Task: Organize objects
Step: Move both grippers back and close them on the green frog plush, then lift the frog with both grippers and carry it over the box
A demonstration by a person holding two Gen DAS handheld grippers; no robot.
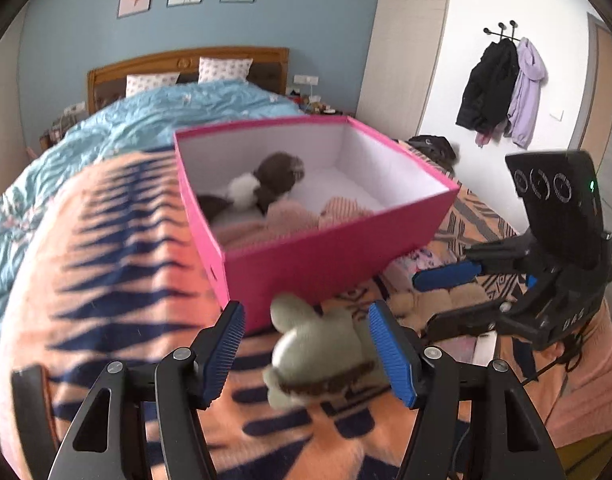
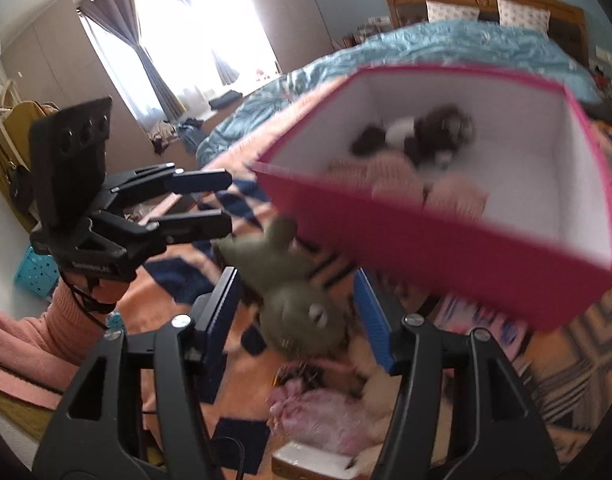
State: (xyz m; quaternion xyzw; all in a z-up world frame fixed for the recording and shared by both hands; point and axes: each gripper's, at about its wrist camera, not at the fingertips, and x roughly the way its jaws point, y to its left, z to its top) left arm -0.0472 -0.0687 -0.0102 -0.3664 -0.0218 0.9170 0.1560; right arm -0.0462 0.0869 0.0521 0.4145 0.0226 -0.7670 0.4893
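- The left gripper (image 1: 306,354) has its jaws apart around a grey-green stuffed toy (image 1: 306,356) that lies on the orange striped blanket (image 1: 118,248); one blue pad looks to be touching the toy, the other stands clear, so nothing is clamped.
- The right gripper (image 2: 298,328) also stands apart and empty, hovering over the same toy (image 2: 294,304).
- Just behind the toy sits the pink box (image 1: 330,264), open-topped, already holding a brown-and-white plush (image 1: 266,184) and a pink striped one (image 1: 306,216).
- I judge the step to be picking up the toy for the box; next, one gripper should close on its body and lift it over the near wall.
- Only the right wrist view shows the pink bundle (image 2: 318,416) and small white box (image 2: 314,464) near the toy, plus the window; only the left shows the hanging coats (image 1: 502,88).
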